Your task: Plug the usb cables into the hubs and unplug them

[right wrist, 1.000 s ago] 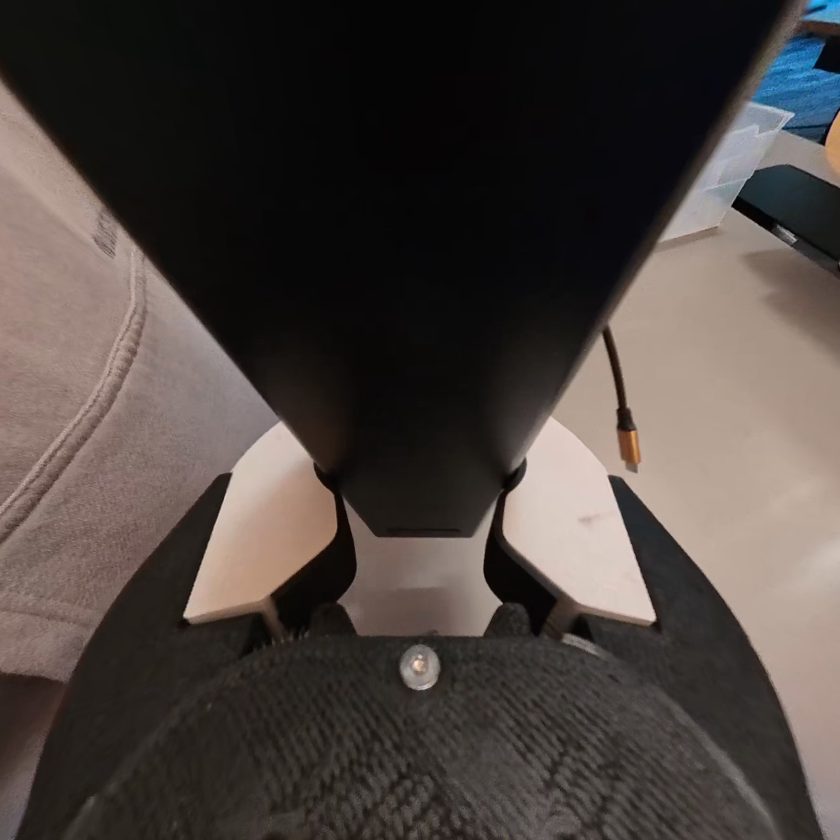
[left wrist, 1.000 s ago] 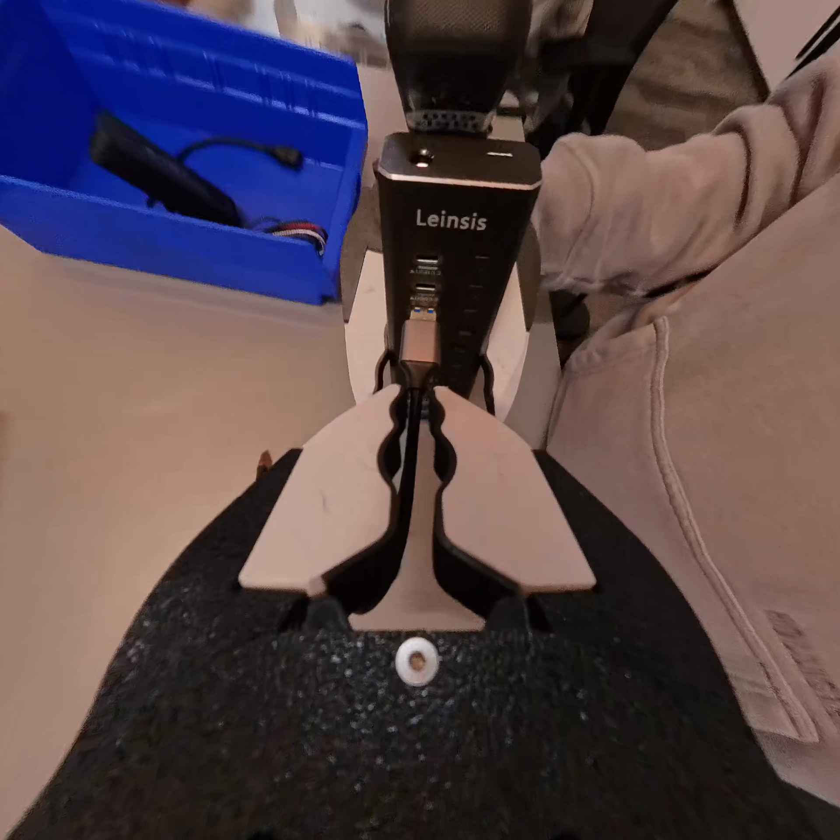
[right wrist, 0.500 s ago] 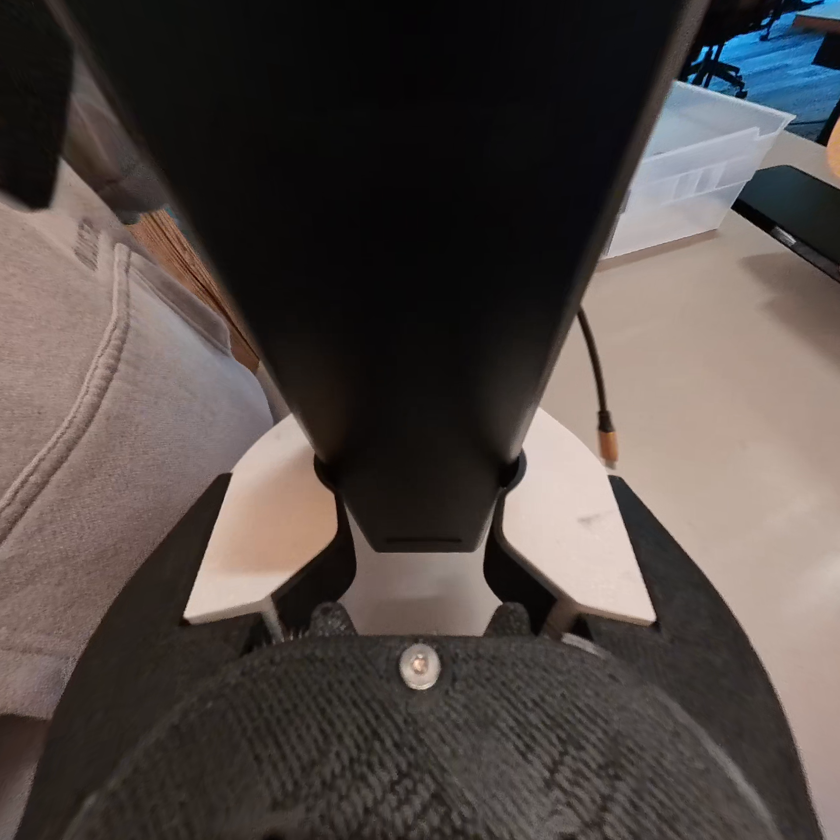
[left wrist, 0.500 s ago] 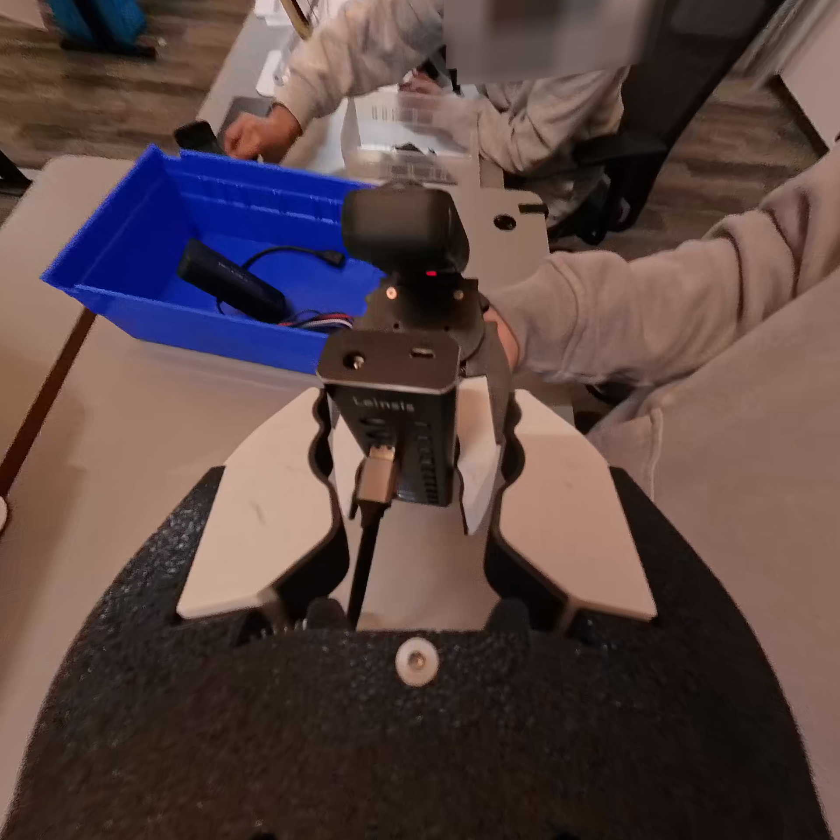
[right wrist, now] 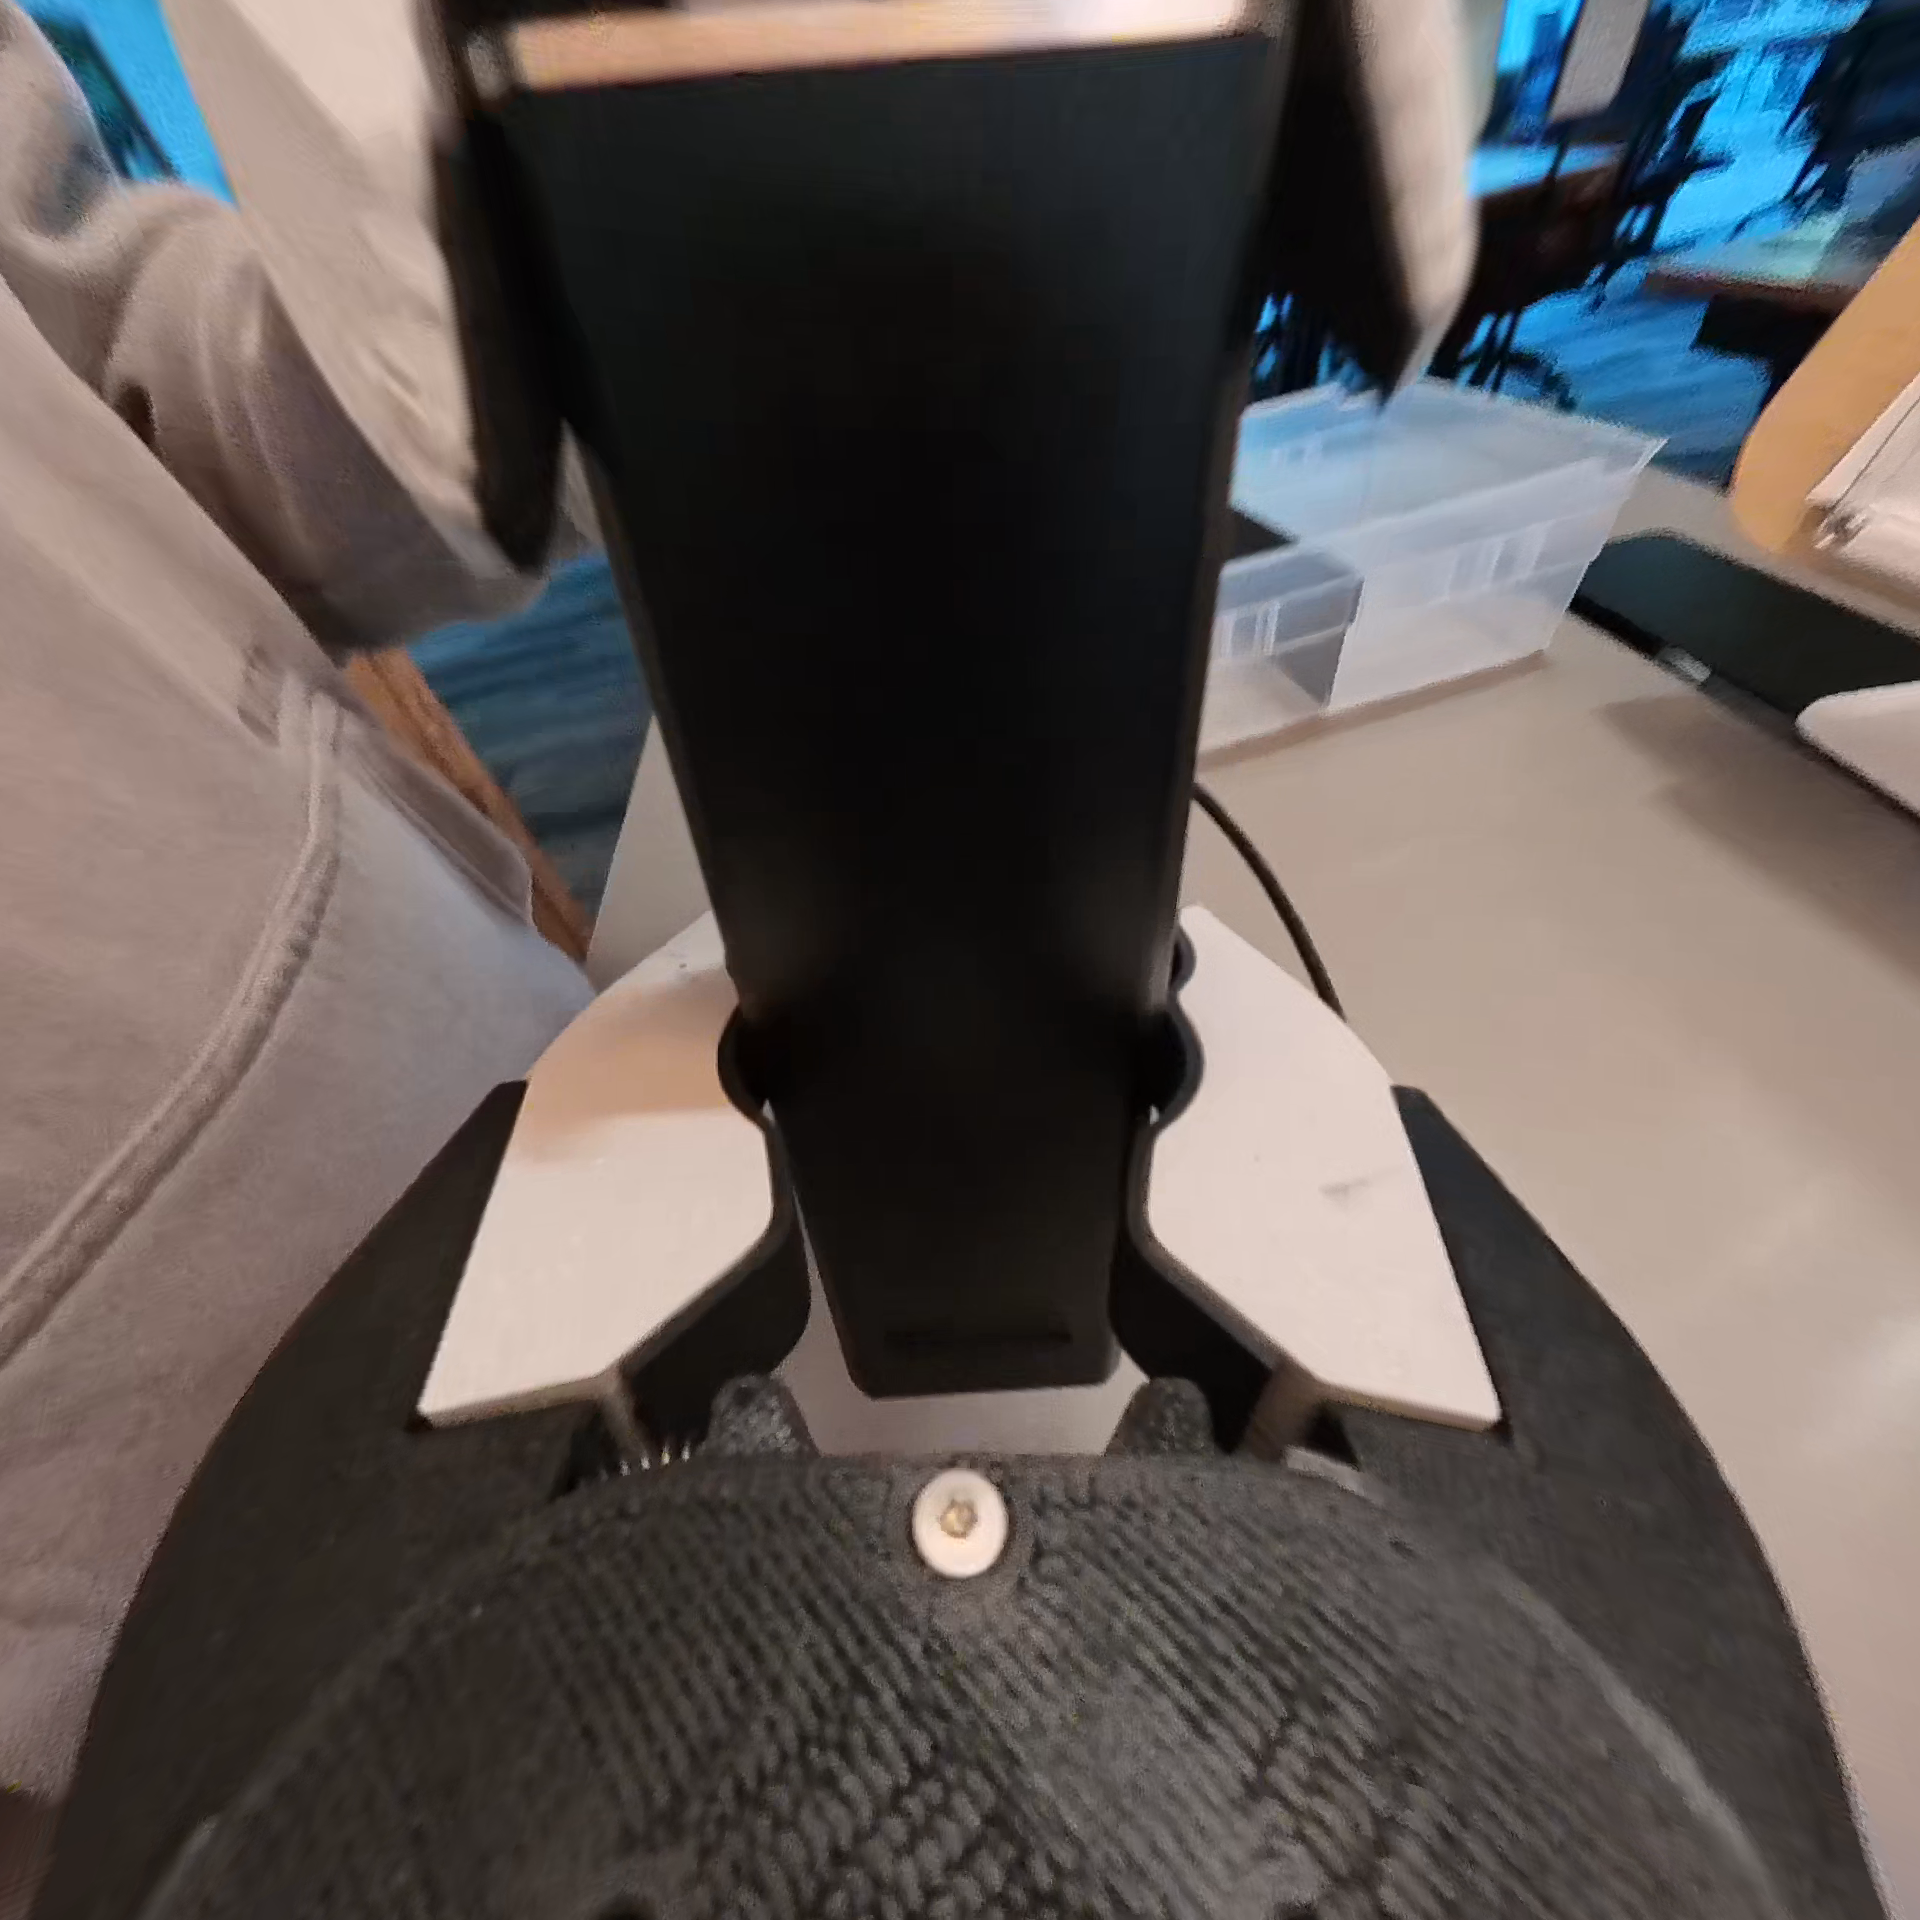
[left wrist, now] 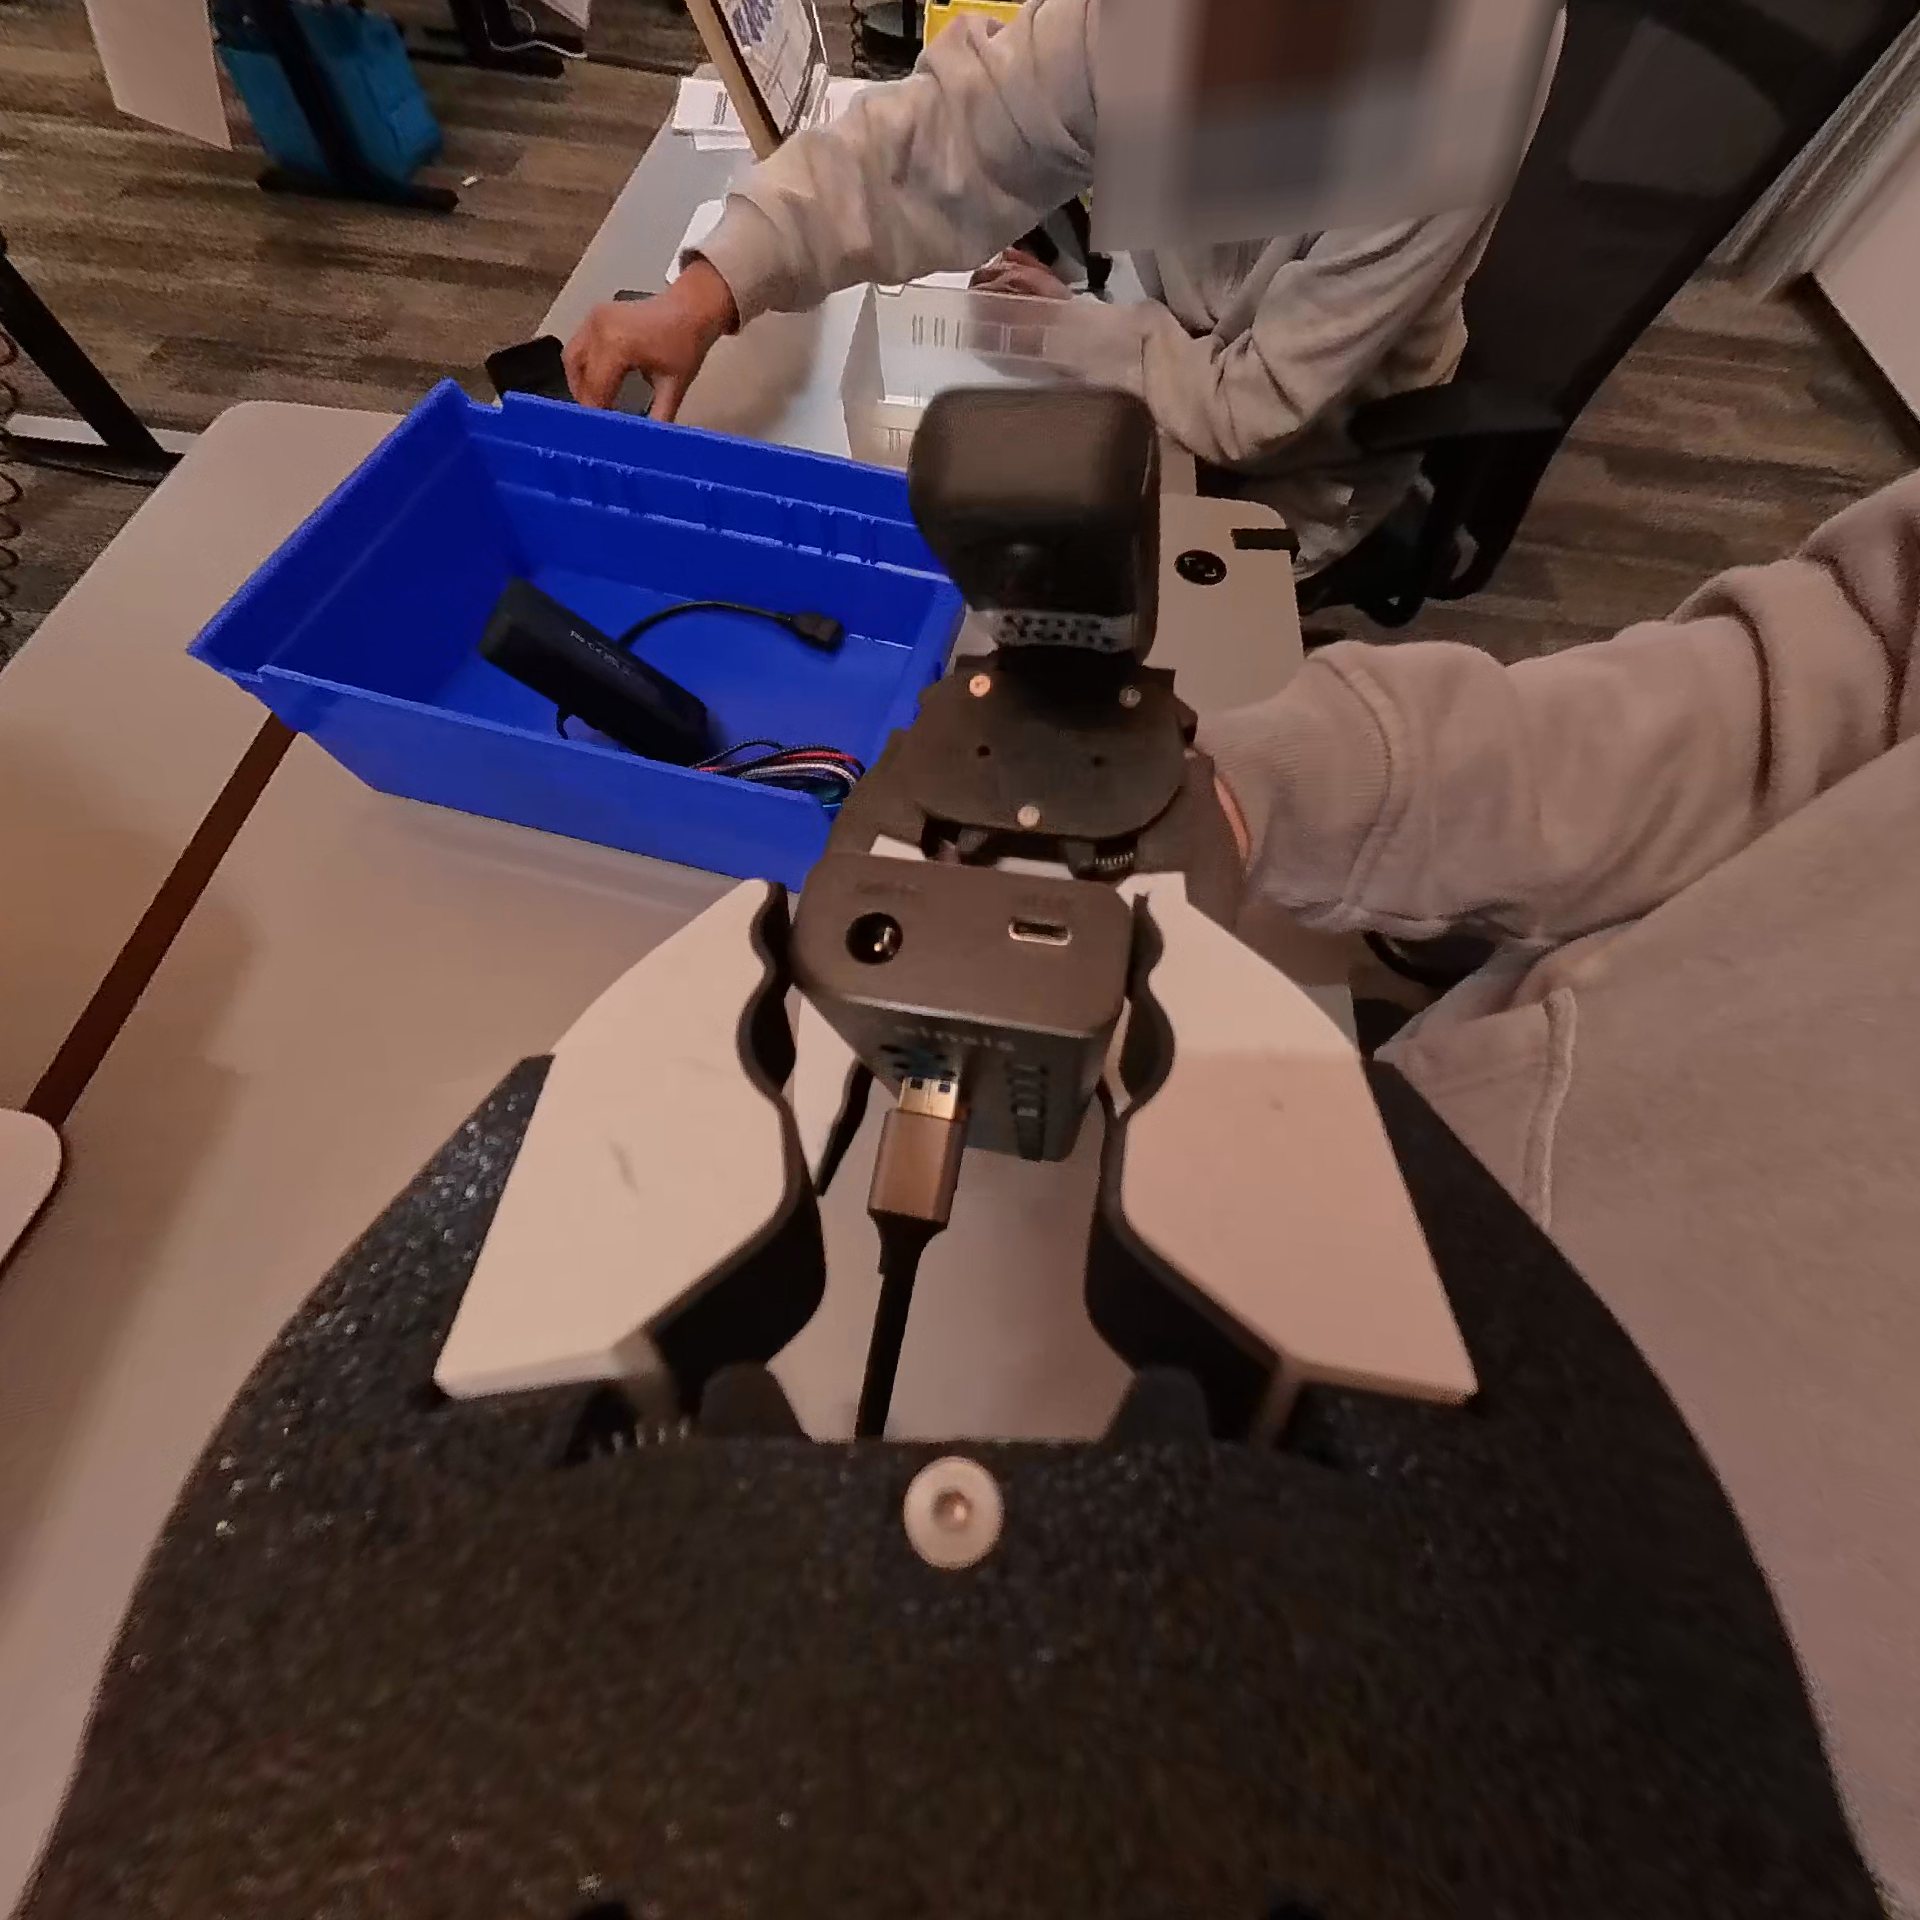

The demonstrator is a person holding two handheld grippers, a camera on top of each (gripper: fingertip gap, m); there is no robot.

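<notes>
Between the wide-spread fingers of the left gripper (left wrist: 956,1049), gripping nothing, the hub (left wrist: 961,997) is being clamped at its far end by the right gripper (right wrist: 961,1049). The USB plug (left wrist: 914,1153) is sitting in the hub's port — seemingly half seated — cable (left wrist: 883,1340) trailing back from the hub. Judged step: regrasping the plug; next, closing on its shell squarely.

Beige worktop (left wrist: 312,987) up front, a dark wooden strip (left wrist: 156,904) along its left edge. Wood-plank floor (left wrist: 260,291) beyond, and a seated person (left wrist: 1195,260) in an office chair (left wrist: 1621,208) at the next desk. Off to the right, a clear plastic bin (right wrist: 1434,551) sits in cool bluish light.
</notes>
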